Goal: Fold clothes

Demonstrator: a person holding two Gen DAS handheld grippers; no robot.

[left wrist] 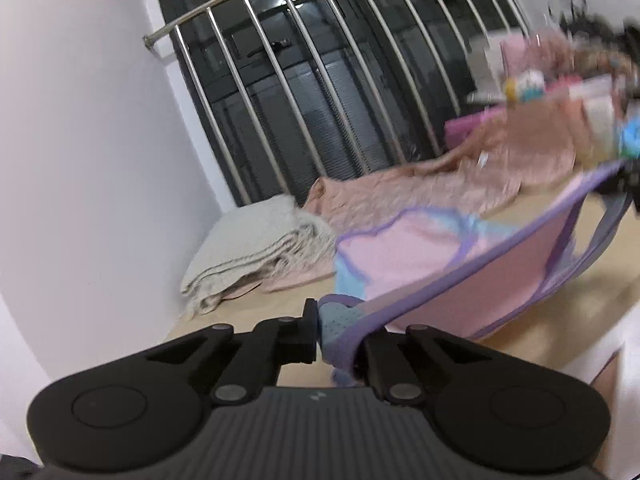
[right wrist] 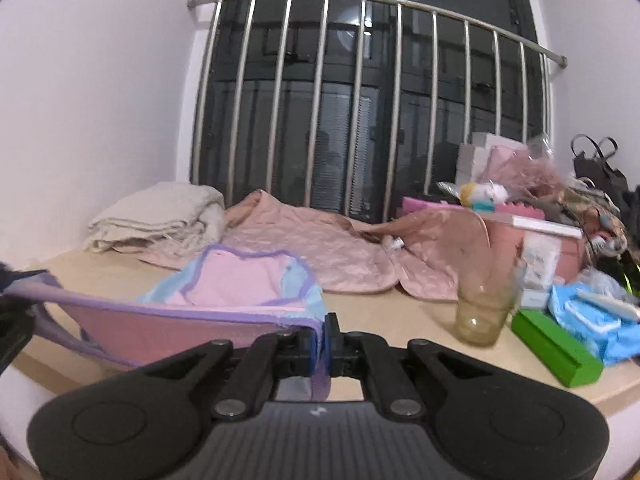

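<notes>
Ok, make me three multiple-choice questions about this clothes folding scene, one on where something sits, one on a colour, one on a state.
1. Where is the folded cream knitted blanket?
A. in the far left corner by the wall
B. beside the green box
C. under the glass

2. What colour trims the small pink garment?
A. red
B. purple
C. black

3. What are the two grippers doing?
A. both open
B. only one gripping
C. both shut on the garment

Answers: 1 A, it lies against the white wall by the metal railing. 2 B, purple binding edges it. 3 C, the left gripper and right gripper each pinch its hem.
</notes>
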